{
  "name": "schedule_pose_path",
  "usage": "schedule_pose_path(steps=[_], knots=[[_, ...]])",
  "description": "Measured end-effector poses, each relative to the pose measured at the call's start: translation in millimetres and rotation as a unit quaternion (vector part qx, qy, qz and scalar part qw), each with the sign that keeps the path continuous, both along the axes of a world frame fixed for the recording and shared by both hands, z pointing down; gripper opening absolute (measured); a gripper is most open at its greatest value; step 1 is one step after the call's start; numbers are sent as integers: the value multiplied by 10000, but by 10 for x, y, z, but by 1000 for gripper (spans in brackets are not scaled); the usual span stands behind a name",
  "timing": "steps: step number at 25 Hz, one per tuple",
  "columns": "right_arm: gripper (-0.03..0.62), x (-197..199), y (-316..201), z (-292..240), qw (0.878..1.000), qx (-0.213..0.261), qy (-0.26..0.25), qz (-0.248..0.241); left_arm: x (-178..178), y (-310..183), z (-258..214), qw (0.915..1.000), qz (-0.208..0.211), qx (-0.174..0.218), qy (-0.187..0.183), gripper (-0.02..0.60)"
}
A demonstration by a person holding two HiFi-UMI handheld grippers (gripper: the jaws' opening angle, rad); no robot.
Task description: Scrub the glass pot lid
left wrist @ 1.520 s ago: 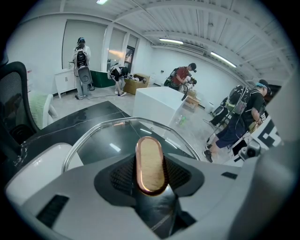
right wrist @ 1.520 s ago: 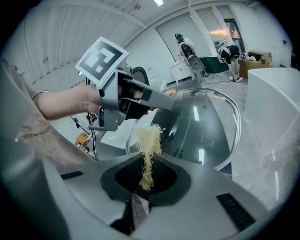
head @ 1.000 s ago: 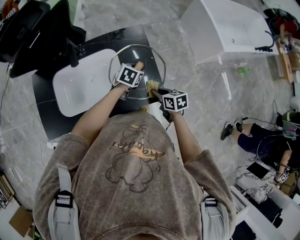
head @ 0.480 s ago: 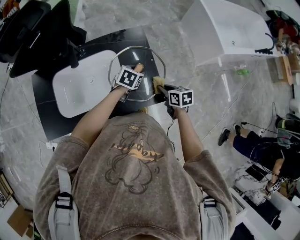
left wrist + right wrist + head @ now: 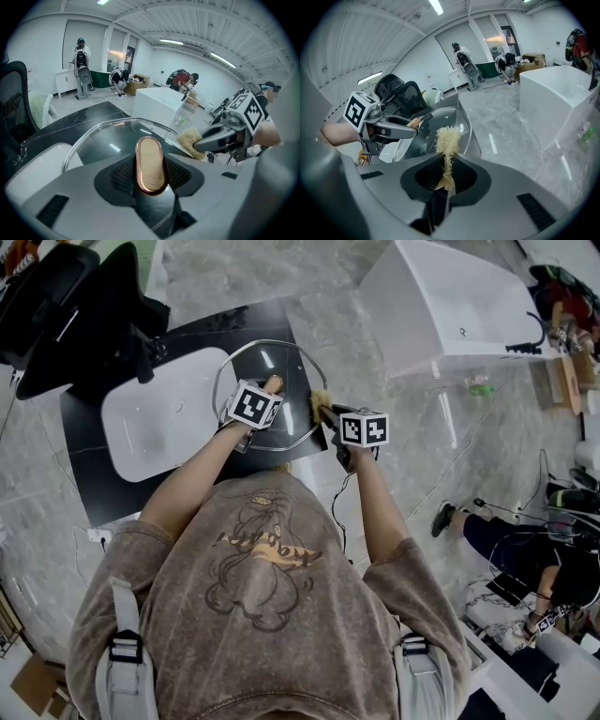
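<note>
A round glass pot lid (image 5: 281, 357) with a metal rim is held tilted over the black tabletop (image 5: 94, 484). My left gripper (image 5: 270, 390) is shut on its oblong wood-and-copper handle (image 5: 151, 164), and the glass (image 5: 108, 140) slopes away beyond it. The jaws of my right gripper (image 5: 325, 411) are shut on a pale fibrous scrubber (image 5: 320, 400). The scrubber (image 5: 449, 137) sticks out ahead of the jaws, at the lid's (image 5: 454, 119) right rim. In the left gripper view the scrubber (image 5: 189, 140) and the right gripper (image 5: 219, 136) are at the lid's right edge.
A white oval basin (image 5: 159, 418) lies on the black tabletop left of the lid. A black office chair (image 5: 75, 306) stands at the far left. A white cabinet (image 5: 450, 296) is at the upper right. People sit on the floor at the right (image 5: 525, 549).
My right gripper has carried the scrubber to the right and a little farther away along the lid's right side. The left gripper and lid have stayed put.
</note>
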State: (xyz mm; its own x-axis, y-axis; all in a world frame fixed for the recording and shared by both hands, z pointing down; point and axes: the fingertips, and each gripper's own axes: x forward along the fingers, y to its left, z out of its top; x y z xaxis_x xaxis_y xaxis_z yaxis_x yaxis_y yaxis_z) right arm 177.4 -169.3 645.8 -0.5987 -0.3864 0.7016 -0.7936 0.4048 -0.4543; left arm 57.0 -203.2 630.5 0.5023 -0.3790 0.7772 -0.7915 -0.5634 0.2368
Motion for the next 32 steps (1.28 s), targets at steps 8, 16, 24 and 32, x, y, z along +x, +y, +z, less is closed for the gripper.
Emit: schedule_pose_path(steps=[8, 16, 24, 32], knots=[[51, 21, -276, 3, 9995, -26, 247, -215, 1, -7, 6, 10000, 8, 4, 16, 186], [51, 0, -542, -10, 9972, -44, 580, -462, 3, -1, 5, 10000, 10, -18, 33, 187], [51, -62, -825, 6, 9954, -82, 768, -575, 3, -4, 16, 10000, 10, -18, 47, 186], [49, -192, -1109, -1, 9928, -203, 968, -675, 13, -1, 6, 10000, -3, -21, 53, 186]])
